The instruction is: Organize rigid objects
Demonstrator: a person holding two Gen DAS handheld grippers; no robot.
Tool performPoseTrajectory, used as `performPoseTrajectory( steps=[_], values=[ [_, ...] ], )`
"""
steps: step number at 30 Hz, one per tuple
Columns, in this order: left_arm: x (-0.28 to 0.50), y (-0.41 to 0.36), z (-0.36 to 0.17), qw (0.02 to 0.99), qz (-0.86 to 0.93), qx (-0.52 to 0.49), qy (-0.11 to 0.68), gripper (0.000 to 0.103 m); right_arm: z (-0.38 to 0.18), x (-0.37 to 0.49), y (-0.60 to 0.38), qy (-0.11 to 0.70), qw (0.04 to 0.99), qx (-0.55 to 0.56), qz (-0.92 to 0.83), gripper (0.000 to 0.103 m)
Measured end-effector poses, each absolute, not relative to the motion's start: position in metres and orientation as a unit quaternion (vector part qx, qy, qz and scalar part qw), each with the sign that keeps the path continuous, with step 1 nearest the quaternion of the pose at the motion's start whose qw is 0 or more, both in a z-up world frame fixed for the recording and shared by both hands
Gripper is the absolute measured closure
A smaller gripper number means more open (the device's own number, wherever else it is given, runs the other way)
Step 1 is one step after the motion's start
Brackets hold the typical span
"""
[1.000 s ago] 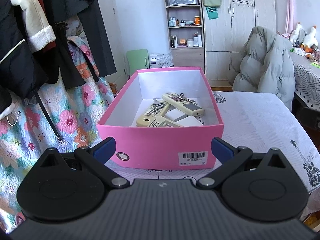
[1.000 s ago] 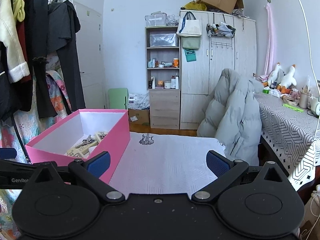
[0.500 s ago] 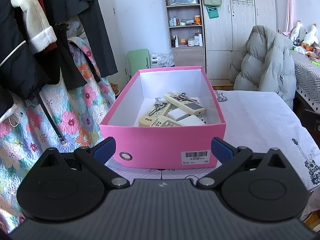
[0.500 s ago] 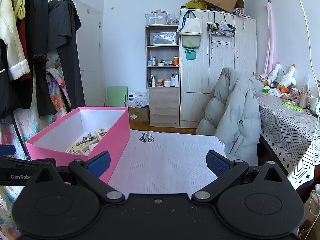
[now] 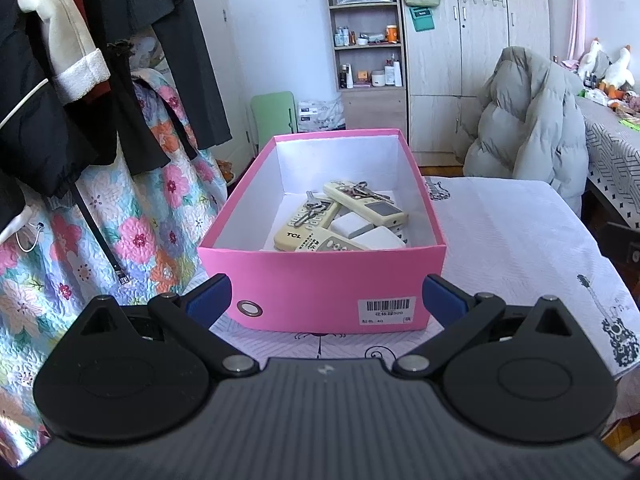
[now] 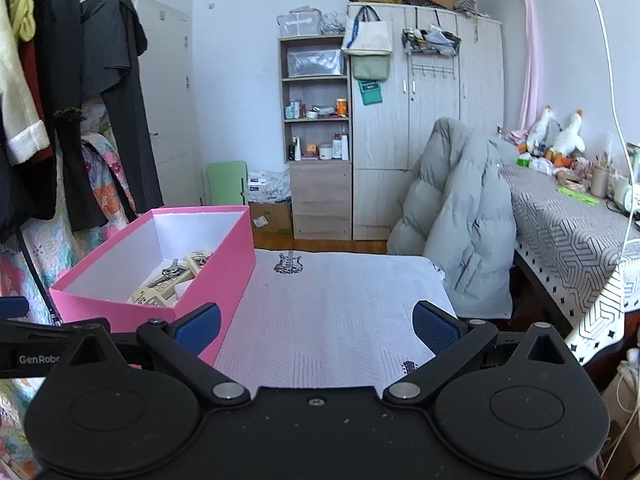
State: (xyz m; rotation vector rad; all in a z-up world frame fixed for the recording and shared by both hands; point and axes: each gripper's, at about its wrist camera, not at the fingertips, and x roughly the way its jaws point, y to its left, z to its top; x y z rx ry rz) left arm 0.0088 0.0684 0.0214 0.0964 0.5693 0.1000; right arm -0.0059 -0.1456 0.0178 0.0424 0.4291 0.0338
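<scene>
Now the left gripper (image 5: pixel 324 298) hangs just short of the near wall of the pink box (image 5: pixel 320 280), its blue fingers (image 5: pixel 208 298) spread wide to either side of that wall and holding nothing; the box sits on a white tablecloth (image 5: pixel 512 240) printed with small guitars. Inside the box lie cream remotes (image 5: pixel 366 202), one marked TCL, heaped toward the near end; two bunches of keys (image 5: pixel 314 210) rest on top of them, and two white blocks (image 5: pixel 352 225) sit between the remotes; what the blocks are I cannot tell. The near wall bears a barcode label (image 5: pixel 386 310) and a metal eyelet (image 5: pixel 250 308).

The right gripper (image 6: pixel 316 326) is over the bare cloth to the right of the box, fingers equally wide apart and empty; its left finger (image 6: pixel 198 328) shows just beside the box's near right corner, though whether it touches is unclear. A grey coat (image 6: pixel 460 232) hangs over a chair beyond the table; clothes (image 5: pixel 60 60) hang at the left.
</scene>
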Motion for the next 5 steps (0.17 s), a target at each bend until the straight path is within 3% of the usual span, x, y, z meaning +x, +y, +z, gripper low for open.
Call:
performPoseTrajectory(
  steps=[5],
  values=[
    [0.0073, 0.0687, 0.0266, 0.957, 0.049, 0.046, 0.282, 0.0, 0.0227, -0.0092, -0.1464, 0.215, 0.976, 0.024, 0.008, 0.0]
  ],
)
